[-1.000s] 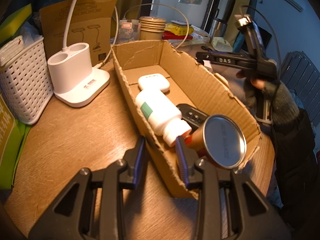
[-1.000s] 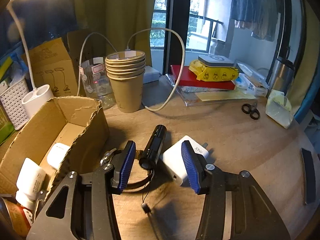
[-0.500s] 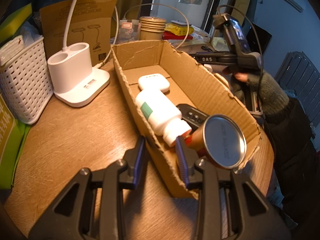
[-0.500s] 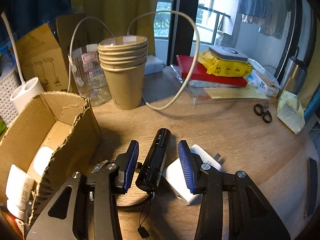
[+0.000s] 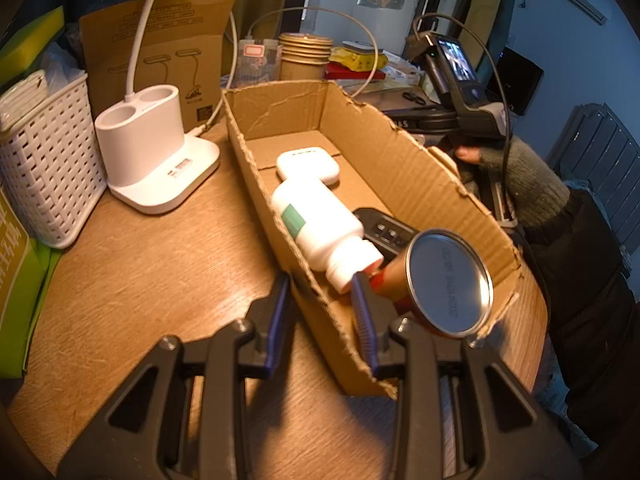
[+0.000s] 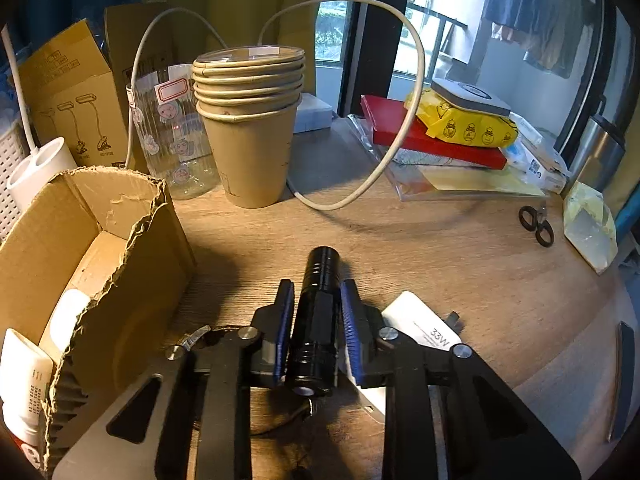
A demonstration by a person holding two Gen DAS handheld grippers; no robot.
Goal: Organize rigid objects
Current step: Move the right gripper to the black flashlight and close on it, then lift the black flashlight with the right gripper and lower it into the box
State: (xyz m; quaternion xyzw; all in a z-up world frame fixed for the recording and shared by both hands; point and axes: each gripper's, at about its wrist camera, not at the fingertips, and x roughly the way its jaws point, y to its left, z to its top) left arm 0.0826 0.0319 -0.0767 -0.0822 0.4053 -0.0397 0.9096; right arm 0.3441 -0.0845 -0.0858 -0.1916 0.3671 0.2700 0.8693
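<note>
A black flashlight (image 6: 318, 320) lies on the wooden table just right of the cardboard box (image 6: 132, 280). My right gripper (image 6: 316, 286) is shut on its body, blue pads pressed against both sides. A white 33W charger (image 6: 424, 328) lies against the right finger. In the left wrist view my left gripper (image 5: 320, 280) straddles the near long wall of the box (image 5: 400, 152), one finger outside and one inside, gripping it. Inside the box are a white bottle (image 5: 316, 224), a white case (image 5: 308, 164), a black remote (image 5: 384, 232) and a metal-lidded can (image 5: 448, 284).
Stacked paper cups (image 6: 248, 120), a clear jar (image 6: 172, 128) and a looping white cable (image 6: 400, 140) stand behind the flashlight. Books (image 6: 432, 136) and scissors (image 6: 536, 220) lie at the far right. A white lamp base (image 5: 156, 144) and a white basket (image 5: 44, 160) sit left of the box.
My right gripper moved forward and down over the flashlight and closed its fingers onto it. The left gripper and the box stayed still.
</note>
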